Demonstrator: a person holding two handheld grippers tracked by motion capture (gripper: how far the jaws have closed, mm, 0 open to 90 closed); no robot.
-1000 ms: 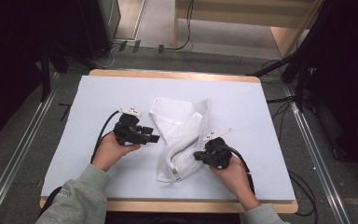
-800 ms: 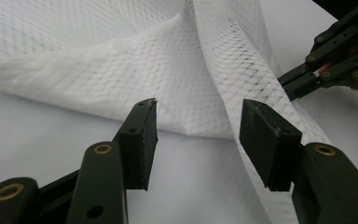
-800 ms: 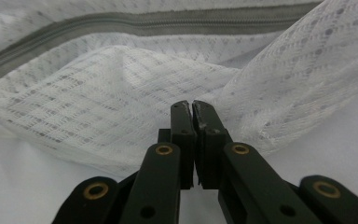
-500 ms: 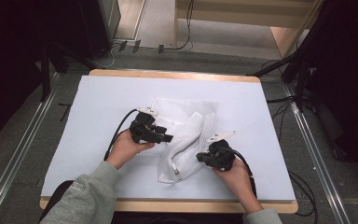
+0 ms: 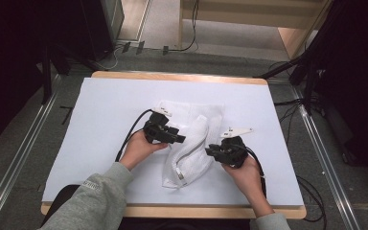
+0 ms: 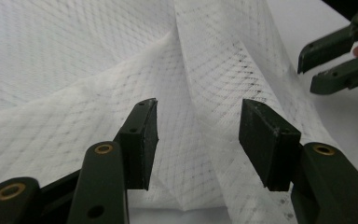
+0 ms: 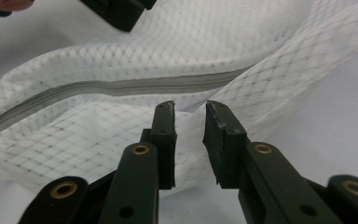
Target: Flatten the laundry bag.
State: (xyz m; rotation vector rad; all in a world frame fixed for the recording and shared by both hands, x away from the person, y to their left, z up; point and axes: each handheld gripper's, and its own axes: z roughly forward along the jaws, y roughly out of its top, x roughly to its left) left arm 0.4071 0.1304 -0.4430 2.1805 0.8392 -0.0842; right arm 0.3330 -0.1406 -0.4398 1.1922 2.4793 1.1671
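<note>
We see a white mesh bag [image 5: 191, 143] lying crumpled near the middle of the white counter [image 5: 100, 110], a little toward the person's edge, with its grey zipper [image 5: 188, 155] running along the lower fold toward the near end. Our left gripper [image 5: 181, 139] sits over the bag's left side, held from below by the left hand [image 5: 139, 148]; in the left gripper view its fingers [image 6: 142, 140] are spread wide, with a ridge of the mesh bag [image 6: 205, 93] rising in the gap between them, and we cannot tell whether either pad touches the cloth. The same view shows the right gripper [image 6: 328, 65] farther off at the upper right, its tips parted by a small gap. Our right gripper [image 5: 211, 151] rests at the bag's right edge, gripped by the right hand [image 5: 244, 170]. In the right gripper view its fingers [image 7: 165, 135] stand only slightly apart, not pressed together, with the bag's hem lying just ahead of and between the tips; nothing is pinched that we can make out. The zipper [image 7: 121, 87] crosses that view above the tips, from the left edge toward the right. The two grippers face each other across the bag, near but apart.
</note>
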